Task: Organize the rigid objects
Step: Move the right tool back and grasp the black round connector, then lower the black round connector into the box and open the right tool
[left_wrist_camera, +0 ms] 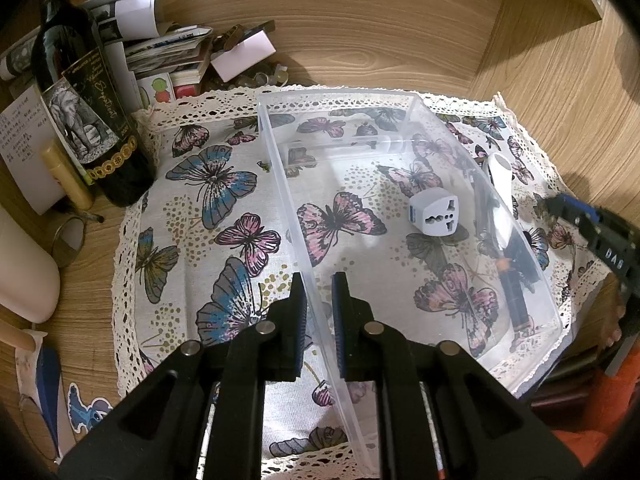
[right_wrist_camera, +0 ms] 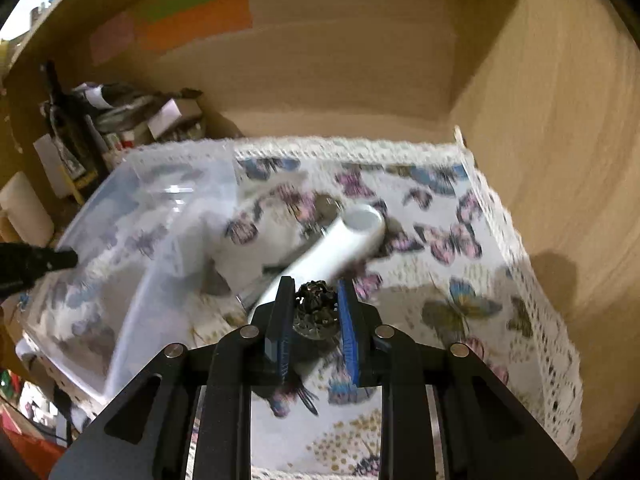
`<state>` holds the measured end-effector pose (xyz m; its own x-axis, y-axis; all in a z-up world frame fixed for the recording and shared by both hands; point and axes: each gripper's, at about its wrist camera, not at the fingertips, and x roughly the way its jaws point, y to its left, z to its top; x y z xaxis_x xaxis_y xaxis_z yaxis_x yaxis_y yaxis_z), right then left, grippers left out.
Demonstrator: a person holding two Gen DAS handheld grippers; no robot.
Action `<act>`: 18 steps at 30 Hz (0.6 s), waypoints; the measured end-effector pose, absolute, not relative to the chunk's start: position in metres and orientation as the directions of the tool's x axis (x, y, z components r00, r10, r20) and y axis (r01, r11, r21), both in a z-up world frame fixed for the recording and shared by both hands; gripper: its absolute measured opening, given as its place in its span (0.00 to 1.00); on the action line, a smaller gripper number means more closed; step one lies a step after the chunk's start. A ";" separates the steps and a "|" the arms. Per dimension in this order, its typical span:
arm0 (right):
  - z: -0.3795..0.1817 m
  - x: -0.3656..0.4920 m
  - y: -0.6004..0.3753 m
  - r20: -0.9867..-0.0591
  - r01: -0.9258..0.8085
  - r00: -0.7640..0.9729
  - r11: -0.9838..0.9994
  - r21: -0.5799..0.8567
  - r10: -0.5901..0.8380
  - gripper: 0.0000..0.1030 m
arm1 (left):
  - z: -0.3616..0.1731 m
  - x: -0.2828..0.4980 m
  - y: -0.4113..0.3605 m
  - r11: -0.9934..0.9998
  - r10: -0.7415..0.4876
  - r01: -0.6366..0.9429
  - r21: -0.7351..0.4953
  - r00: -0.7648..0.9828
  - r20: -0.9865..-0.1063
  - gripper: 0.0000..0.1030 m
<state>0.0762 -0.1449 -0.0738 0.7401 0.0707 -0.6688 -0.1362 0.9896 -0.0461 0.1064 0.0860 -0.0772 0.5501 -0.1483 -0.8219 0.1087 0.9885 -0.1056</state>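
Desk [left_wrist_camera: 360, 32]: a wood-grain surface with wood walls behind and to the right.
Cloth [left_wrist_camera: 224, 216]: butterfly print with a lace edge, spread over the desk under the bin.
Bin [left_wrist_camera: 280, 184]: a clear plastic box on the cloth, open at the top; in the right wrist view it lies to the left [right_wrist_camera: 132, 320].
Bottle [left_wrist_camera: 84, 112]: dark glass with an elephant label, upright at the left, just off the cloth.
Papers [left_wrist_camera: 160, 48]: a loose pile of booklets and slips behind the bottle.
Left gripper [left_wrist_camera: 320, 284]: jaws nearly closed, one finger on each side of the bin's near left wall, pinching it.
Right gripper [right_wrist_camera: 314, 292]: jaws narrowed onto a small dark ornament [right_wrist_camera: 316, 312], which sits between the pads above the cloth, to the right of the bin.
Tube [right_wrist_camera: 340, 244]: a white cylinder lying on the cloth just beyond the right fingertips, blurred; in the left view it lies outside the bin's right wall [left_wrist_camera: 502, 176].
Adapter [left_wrist_camera: 434, 212]: a white plug cube on the bin floor, towards the right wall.
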 end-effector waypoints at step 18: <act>-0.050 0.111 -0.061 -0.613 -0.362 0.751 0.929 -0.071 0.246 0.19 | -0.076 0.106 0.083 0.988 -0.152 0.110 -0.109 0.552 -0.820 0.12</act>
<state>0.1110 -0.0606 -0.0498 0.7511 0.2460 -0.6126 -0.3625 0.9293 -0.0712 0.1059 0.0830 -0.0764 0.5515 -0.1516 -0.8203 0.1096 0.9880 -0.1090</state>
